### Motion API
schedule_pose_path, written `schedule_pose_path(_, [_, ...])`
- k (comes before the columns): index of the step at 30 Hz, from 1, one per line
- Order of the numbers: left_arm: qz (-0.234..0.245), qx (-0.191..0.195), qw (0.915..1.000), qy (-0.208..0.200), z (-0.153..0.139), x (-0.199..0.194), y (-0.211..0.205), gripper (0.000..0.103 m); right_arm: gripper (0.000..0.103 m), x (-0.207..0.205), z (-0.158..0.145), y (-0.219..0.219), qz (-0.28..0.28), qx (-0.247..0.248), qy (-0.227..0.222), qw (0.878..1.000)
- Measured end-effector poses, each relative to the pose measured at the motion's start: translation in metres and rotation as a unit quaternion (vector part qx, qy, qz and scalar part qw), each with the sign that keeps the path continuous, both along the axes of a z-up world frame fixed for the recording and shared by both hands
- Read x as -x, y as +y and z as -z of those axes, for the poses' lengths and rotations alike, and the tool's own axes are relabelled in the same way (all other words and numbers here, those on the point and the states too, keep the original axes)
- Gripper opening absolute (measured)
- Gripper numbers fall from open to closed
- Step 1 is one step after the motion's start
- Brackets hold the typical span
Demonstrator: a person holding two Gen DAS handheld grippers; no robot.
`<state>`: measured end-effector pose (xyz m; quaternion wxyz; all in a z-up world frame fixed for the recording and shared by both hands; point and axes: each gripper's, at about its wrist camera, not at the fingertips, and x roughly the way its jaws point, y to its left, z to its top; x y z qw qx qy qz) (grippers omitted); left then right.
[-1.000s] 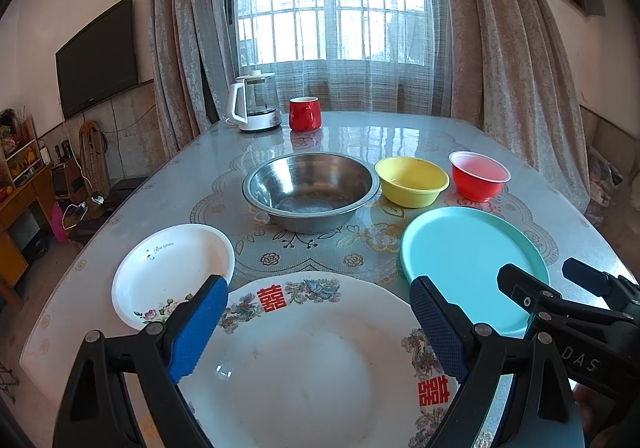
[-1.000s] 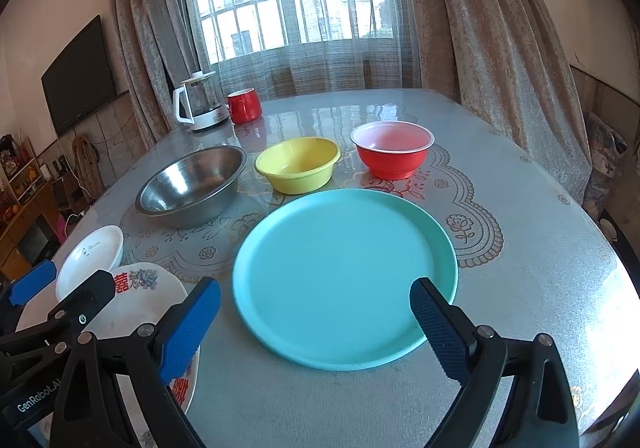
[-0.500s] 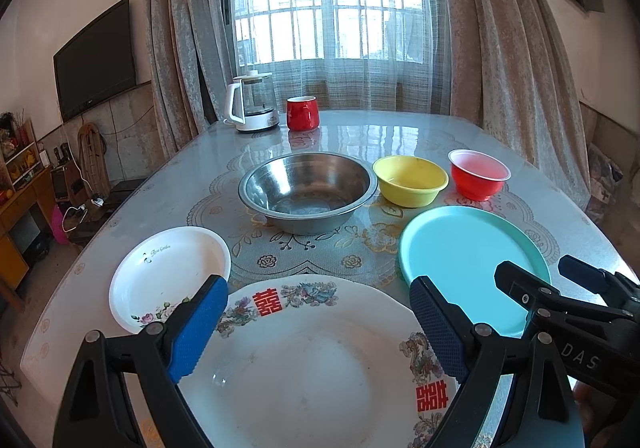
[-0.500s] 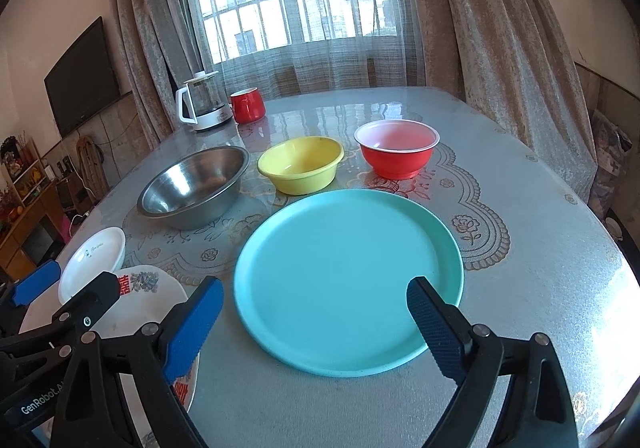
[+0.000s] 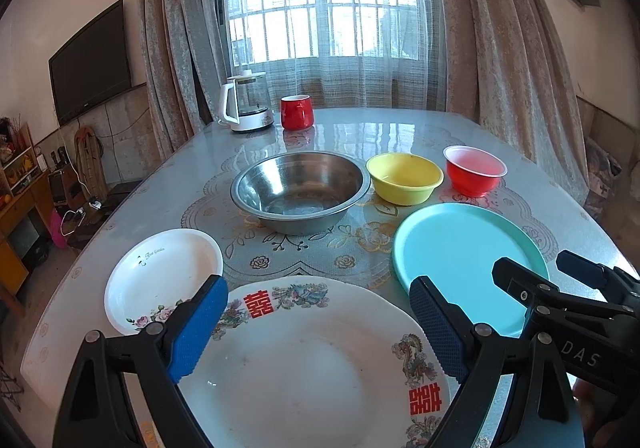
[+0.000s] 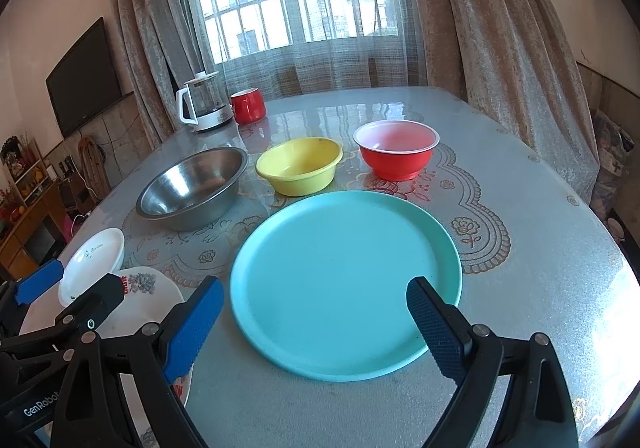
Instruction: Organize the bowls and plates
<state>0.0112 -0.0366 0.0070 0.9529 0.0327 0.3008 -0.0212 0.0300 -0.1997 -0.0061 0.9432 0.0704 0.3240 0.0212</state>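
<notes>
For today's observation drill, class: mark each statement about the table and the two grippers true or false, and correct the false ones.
1. The steel bowl stands beside the yellow bowl. True.
2. The red bowl is stacked inside the yellow bowl. False: it stands apart, on its own, to the right of the yellow bowl.
3. The left gripper hovers with its jaws open over the large patterned plate. True.
4. The right gripper is shut on the teal plate. False: its jaws are open and the plate lies flat on the table.
5. The small white plate lies on the teal plate. False: it lies at the far left, beside the patterned plate.
</notes>
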Motion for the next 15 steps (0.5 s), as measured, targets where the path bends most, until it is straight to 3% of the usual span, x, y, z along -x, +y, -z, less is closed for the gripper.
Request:
schedule_pose_path(11, [0.006, -0.002, 0.9999, 0.014, -0.001, -0.005, -0.004, 0.093, 0.094, -0.001, -0.001, -0.011, -0.001, -0.006, 0.001, 1.000])
schedule_pose_path(14, [0.015, -0.003, 0.9994, 0.030, -0.003, -0.013, -0.005, 0.092, 0.087, -0.006, -0.002, -0.027, -0.003, -0.038, 0.010, 0.999])
schedule_pose_path(15, [0.019, -0.007, 0.9994, 0.030, -0.005, -0.015, -0.006, 0.087, 0.083, -0.009, 0.000, -0.036, 0.000, -0.053, 0.018, 0.998])
